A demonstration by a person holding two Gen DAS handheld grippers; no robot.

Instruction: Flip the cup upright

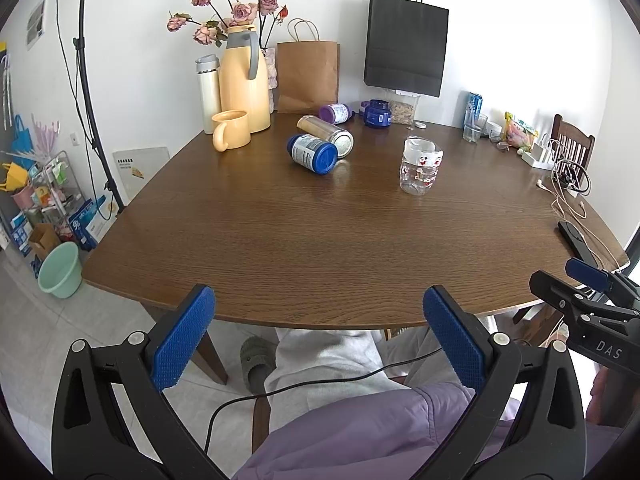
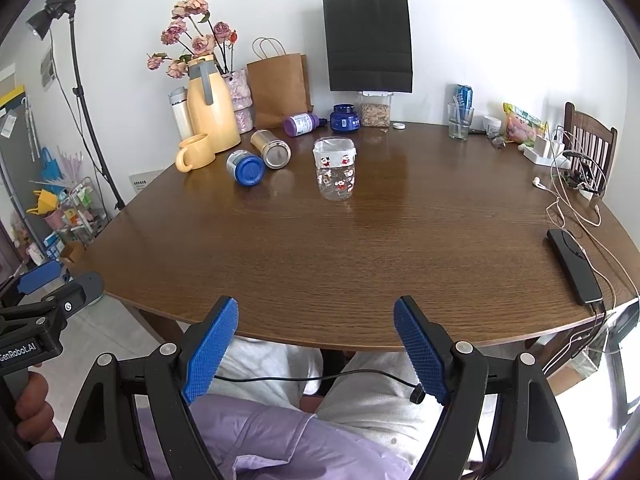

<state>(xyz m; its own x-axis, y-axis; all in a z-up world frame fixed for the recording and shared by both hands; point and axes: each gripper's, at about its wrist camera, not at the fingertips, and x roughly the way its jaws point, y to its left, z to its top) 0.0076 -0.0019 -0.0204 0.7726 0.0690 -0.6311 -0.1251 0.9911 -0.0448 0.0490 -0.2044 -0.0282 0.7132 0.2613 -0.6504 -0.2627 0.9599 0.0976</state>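
Up past the middle of the right wrist view, on the brown table, well apart from both grippers: clear cup with red pictures, hard to tell which end is up. Left gripper and right gripper both wide open, holding nothing. Could slip from the blue pads if squeezed too softly, or tip and bump the blue-lid jar lying near, to its left.

Yellow mug beside thermos jug; two jars apparently toppled.
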